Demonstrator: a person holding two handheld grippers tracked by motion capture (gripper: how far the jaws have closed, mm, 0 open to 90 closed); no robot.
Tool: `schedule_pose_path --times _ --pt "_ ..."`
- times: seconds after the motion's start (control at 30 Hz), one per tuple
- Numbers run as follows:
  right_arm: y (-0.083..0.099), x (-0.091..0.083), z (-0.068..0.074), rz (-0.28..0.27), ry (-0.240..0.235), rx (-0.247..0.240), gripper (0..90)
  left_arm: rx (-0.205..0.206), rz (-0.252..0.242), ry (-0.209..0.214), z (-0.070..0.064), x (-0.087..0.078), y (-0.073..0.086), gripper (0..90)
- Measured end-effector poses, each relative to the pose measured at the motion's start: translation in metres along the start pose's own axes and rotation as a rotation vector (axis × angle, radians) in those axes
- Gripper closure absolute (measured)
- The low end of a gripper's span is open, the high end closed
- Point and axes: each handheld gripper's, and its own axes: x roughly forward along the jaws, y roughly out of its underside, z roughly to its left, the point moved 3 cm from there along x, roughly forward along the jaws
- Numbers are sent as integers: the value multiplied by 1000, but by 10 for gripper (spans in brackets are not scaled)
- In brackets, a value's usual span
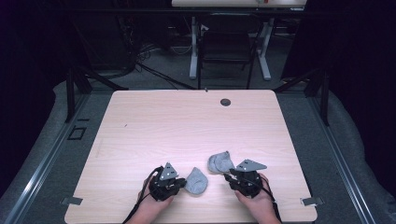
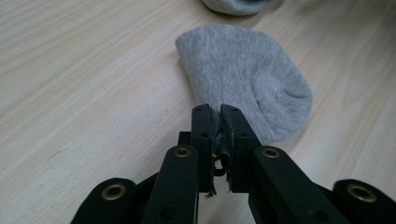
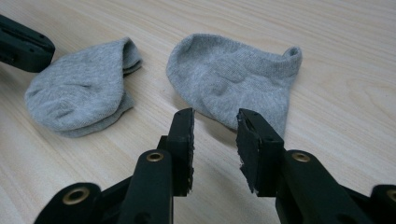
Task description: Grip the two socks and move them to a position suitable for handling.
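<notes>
Socks: left gripper [image 2: 215, 109] pinches one sock's [image 2: 243, 74] thin edge, which may slip free; right gripper [image 3: 215, 122] jaws spread beside the other sock [image 3: 233, 74].

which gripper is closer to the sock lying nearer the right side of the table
Right. The right gripper stands open just short of that sock, not touching it. The left gripper is shut on the other sock, farther away.

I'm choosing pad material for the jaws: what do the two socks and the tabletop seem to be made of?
Left sock and right sock: soft grey knit, probably cotton blend; fine ribbed stitches and limp folds show. Table: pale wood-grain surface, smooth and matte, likely laminate rather than solid wood.
</notes>
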Motion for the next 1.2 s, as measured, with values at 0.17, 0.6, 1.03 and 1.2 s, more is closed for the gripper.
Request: schedule_pose_path --times 0.17,0.6,1.03,1.2 --pt "0 0 0 -3 -1 1 661 13 6 32 -8 3 0 842" --pt "0 0 -1 0 -4 6 658 40 -33 31 -11 16 -23 830" --pt "1 1 -1 1 -6 9 658 8 -5 22 -10 23 -12 819" --pt "1 2 -1 2 -8 12 658 -16 6 8 -8 17 -8 800"
